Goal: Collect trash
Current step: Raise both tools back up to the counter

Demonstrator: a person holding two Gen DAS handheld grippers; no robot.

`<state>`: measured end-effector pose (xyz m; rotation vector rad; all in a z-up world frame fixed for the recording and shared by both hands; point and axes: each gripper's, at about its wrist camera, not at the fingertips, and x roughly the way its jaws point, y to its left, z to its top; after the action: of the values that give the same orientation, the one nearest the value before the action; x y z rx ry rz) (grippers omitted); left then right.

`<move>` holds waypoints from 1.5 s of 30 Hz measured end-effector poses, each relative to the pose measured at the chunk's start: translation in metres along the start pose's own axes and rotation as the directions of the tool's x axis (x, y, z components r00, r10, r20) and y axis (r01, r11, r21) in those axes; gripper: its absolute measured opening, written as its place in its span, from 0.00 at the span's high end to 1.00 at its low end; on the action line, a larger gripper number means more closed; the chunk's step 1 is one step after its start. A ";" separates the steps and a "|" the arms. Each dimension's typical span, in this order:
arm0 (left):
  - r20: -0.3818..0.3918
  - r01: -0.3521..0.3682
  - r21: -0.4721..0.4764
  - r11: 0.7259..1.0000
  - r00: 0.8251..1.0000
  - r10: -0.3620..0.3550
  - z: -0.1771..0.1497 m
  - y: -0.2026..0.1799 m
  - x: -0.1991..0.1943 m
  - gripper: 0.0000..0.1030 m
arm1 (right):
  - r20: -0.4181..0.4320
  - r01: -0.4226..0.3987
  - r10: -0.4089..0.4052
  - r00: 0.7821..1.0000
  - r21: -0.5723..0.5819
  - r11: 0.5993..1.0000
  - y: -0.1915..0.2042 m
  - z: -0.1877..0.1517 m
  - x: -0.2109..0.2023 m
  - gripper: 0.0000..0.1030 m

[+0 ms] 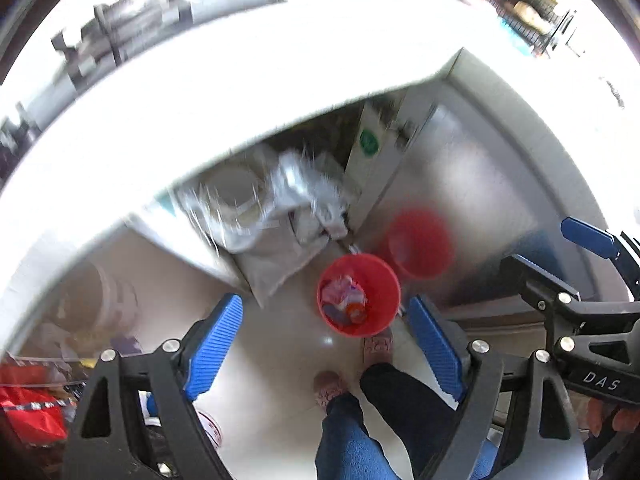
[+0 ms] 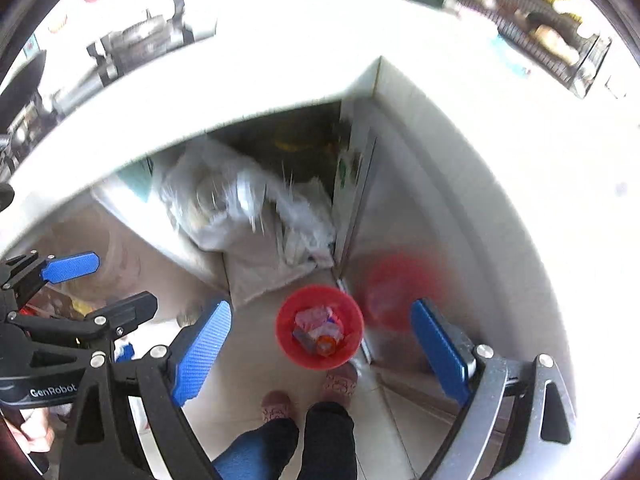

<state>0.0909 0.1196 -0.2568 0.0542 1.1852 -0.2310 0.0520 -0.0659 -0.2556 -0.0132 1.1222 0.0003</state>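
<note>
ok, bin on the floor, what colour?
Red bin; clearest in the right wrist view.

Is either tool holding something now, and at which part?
Nothing is held: the left tool and right tool are both open above the red bin.

Pale tiled floor [image 1: 276,344], red bin [image 1: 359,295] of trash, white bags [image 1: 280,240] behind

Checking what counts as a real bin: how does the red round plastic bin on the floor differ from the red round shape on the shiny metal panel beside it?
The red round plastic bin is sharp-edged with trash inside; the red round shape is blurred, without visible contents, apparently a reflection. Both are red and round.
</note>
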 end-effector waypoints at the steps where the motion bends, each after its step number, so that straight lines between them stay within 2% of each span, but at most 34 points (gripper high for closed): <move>1: 0.013 -0.003 0.004 1.000 1.000 0.003 0.005 -0.001 -0.009 0.16 | 0.014 0.007 -0.007 1.000 0.001 1.000 -0.002 0.005 -0.010 0.10; 6: 0.079 0.004 0.018 1.000 0.997 -0.005 0.032 -0.012 -0.050 0.14 | 0.086 0.046 -0.044 0.995 -0.015 0.999 -0.010 0.026 -0.052 0.04; 11: 0.119 0.027 0.081 0.996 0.992 -0.036 0.061 -0.029 -0.074 0.13 | 0.142 0.091 -0.090 0.986 -0.004 0.996 -0.027 0.042 -0.083 0.01; 18: 0.143 0.034 0.190 0.981 0.988 -0.062 0.100 -0.062 -0.094 0.00 | 0.173 0.140 -0.145 0.974 0.038 0.989 -0.059 0.059 -0.108 0.01; 25: 0.131 0.078 0.244 0.967 0.985 -0.112 0.133 -0.101 -0.085 0.00 | 0.155 0.158 -0.170 0.973 0.088 0.984 -0.093 0.076 -0.112 0.01; 34: 0.109 0.090 0.297 0.951 0.986 -0.128 0.180 -0.148 -0.067 0.00 | 0.121 0.160 -0.180 0.976 0.155 0.975 -0.143 0.094 -0.102 0.01; 45: 0.096 0.095 0.281 0.955 0.987 -0.126 0.237 -0.196 -0.040 0.00 | 0.122 0.160 -0.183 0.975 0.177 0.971 -0.203 0.132 -0.085 0.01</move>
<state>0.2519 -0.1037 -0.1149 0.2163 1.0375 -0.4918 0.1350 -0.2667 -0.1195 0.0383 0.9768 -0.2446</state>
